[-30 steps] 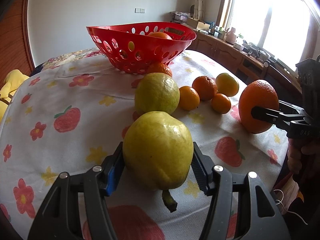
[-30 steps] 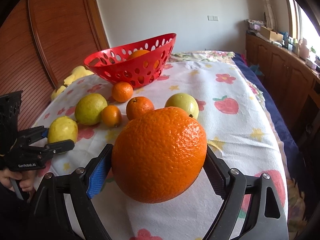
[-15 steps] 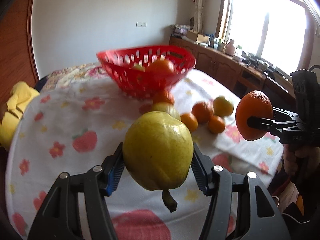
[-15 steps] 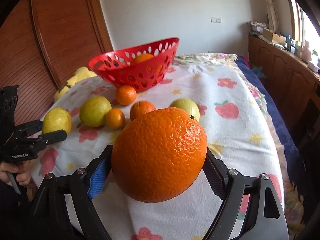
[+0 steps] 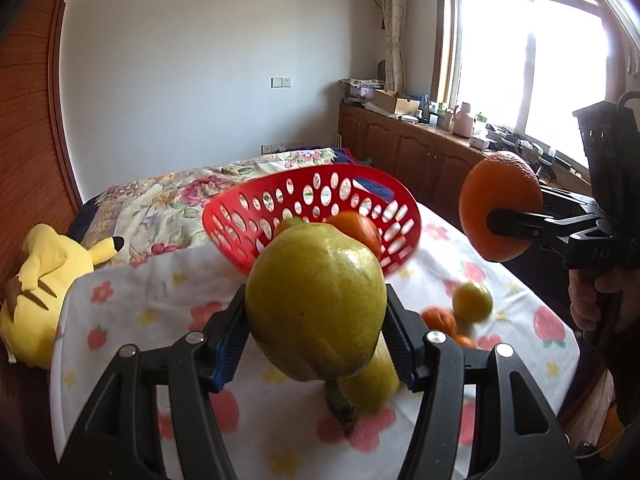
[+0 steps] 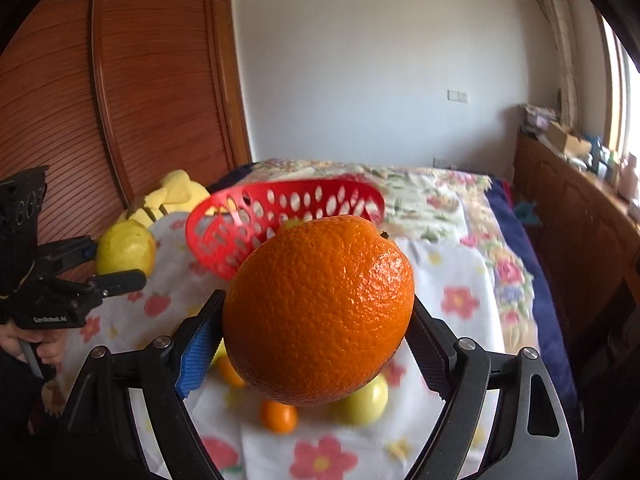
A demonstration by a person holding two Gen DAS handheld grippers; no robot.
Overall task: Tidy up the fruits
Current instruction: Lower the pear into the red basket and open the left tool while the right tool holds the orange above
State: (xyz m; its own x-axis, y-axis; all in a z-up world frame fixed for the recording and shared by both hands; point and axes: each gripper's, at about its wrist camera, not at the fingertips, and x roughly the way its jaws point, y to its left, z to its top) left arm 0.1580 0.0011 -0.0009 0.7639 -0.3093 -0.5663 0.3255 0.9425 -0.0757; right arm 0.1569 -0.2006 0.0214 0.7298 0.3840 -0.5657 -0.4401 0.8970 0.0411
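My left gripper [image 5: 316,340] is shut on a yellow-green pear [image 5: 316,300] and holds it well above the table. It also shows in the right wrist view [image 6: 124,246]. My right gripper [image 6: 316,344] is shut on a large orange [image 6: 320,308], also raised; the orange shows at the right of the left wrist view [image 5: 500,204]. The red perforated basket [image 5: 316,200] stands beyond both, with an orange fruit [image 5: 356,228] inside. It also shows in the right wrist view [image 6: 280,208].
Loose fruit lies on the flowered tablecloth [image 5: 160,308] below: a second pear [image 5: 372,384], small oranges [image 5: 440,318], a yellow-green fruit [image 5: 472,300]. A yellow plush toy [image 5: 44,280] sits at the left edge. Wooden cabinets [image 5: 420,152] run along the right wall.
Both grippers have risen high above the table with their fruit and moved toward the basket. The loose fruit now lies far below.
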